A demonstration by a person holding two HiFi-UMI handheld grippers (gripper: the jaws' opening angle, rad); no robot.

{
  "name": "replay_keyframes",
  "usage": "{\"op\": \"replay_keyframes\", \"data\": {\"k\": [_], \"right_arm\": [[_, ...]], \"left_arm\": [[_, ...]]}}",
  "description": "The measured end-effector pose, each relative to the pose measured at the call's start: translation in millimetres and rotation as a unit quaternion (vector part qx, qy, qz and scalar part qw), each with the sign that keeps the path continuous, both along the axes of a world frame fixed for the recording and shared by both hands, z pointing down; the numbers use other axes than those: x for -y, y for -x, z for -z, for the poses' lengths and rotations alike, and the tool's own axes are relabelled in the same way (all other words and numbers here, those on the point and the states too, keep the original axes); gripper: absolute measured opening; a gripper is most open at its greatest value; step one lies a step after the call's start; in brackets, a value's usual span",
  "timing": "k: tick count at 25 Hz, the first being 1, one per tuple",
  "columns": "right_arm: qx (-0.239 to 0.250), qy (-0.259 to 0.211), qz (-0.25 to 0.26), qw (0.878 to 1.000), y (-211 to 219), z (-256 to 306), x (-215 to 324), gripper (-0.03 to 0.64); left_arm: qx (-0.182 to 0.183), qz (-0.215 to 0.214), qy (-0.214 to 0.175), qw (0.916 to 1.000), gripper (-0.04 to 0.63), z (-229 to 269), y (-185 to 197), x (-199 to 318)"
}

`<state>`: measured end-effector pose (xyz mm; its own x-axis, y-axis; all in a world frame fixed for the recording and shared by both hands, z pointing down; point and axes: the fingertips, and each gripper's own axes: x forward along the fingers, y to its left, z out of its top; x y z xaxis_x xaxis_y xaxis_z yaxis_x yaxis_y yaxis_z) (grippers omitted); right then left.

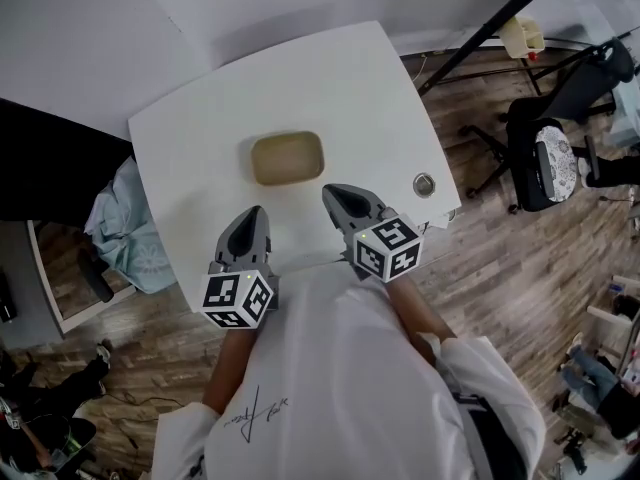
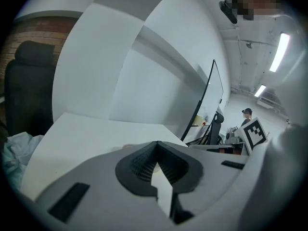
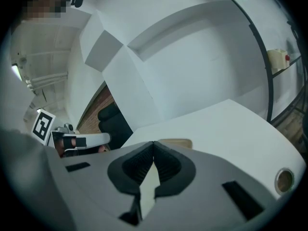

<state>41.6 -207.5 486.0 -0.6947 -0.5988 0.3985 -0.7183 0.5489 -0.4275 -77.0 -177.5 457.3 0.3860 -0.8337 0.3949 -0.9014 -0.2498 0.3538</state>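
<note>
A white table (image 1: 300, 78) is standing on a wood floor (image 1: 480, 258) and filling the middle of the head view. At its near edge, low in the frame, the person is holding both tools over the tabletop.

The left gripper (image 1: 257, 212) is hovering at lower centre-left. Its own view is showing the jaws pressed together at the tips (image 2: 157, 143), with nothing between them. The right gripper (image 1: 331, 191) is sitting just right of centre and a little further up the frame. Its jaws are likewise meeting at the tips (image 3: 153, 143) and gripping nothing (only bare tabletop is showing through the gap below the tips).

Just beyond both tips, a tan tray (image 1: 287, 158) is lying flat on the table, near them but touching neither. The right gripper view is catching its edge (image 3: 175, 143) right behind the closed tips.

Toward the right edge of the table, a round metal grommet (image 1: 424, 184) is sitting in the top. A pale blue cloth (image 1: 125, 228) is hanging beside the table at the left. A black chair (image 1: 545, 158) is standing on the floor at the upper right, well apart from the table.
</note>
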Motion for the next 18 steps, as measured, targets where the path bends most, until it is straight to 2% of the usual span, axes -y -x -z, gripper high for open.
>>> {"op": "replay_keyframes", "data": {"k": [11,18], "right_arm": [[-0.011,0.030,0.016,0.999,-1,-38,9,0.011],[-0.007,0.043,0.013,0.999,-1,-54,15,0.011]], "left_arm": [[0.024,0.017,-0.015,0.9995,0.008,3,8,13],[0.017,0.042,-0.012,0.9989,0.008,3,22,3]]}}
